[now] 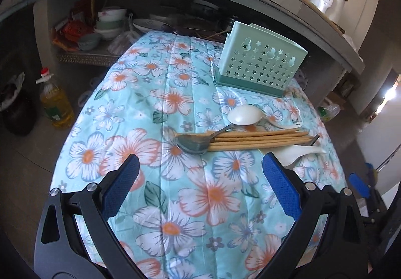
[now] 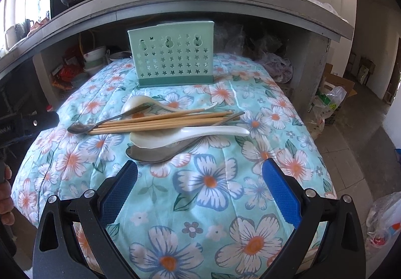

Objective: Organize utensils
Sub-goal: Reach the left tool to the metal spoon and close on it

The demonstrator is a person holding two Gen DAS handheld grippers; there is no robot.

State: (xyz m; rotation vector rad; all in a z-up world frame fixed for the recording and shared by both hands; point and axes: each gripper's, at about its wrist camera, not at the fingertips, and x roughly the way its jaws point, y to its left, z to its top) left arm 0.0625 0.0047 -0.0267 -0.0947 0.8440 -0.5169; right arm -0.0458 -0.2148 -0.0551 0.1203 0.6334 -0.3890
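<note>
Item: utensil pile, on a table (image 2: 213, 203) under a floral cloth, in front of the green holder (image 2: 173, 58), which stands upright at the far end and looks empty from here.

Contents:
- Chopsticks (image 2: 160, 121), wooden, several in a loose bundle. Long axis runs across the table, left to right. Judged light, stiff, prone to roll; best pinched mid-length, the bundle or a few at a time.
- Steel spoon (image 2: 153, 153), nearest the right claw, bowl toward the camera, handle slanting away to the right under the white spoon. Judged slick and thin; take by the handle.
- White spoon (image 2: 185, 135), ceramic-looking, lying on the steel spoon, handle pointing right. Judged heavier, smooth, breakable; grip at the handle neck.
- Second white spoon (image 2: 140, 103), bowl down, behind the chopsticks, handle to the right.
- Second steel spoon (image 2: 80, 128), bowl at left, handle crossing the chopsticks.

Claws: left claw (image 1: 200, 173) spread wide, empty, short of the pile. Right claw (image 2: 200, 173) likewise wide apart, empty, just short of the near steel spoon.
</note>
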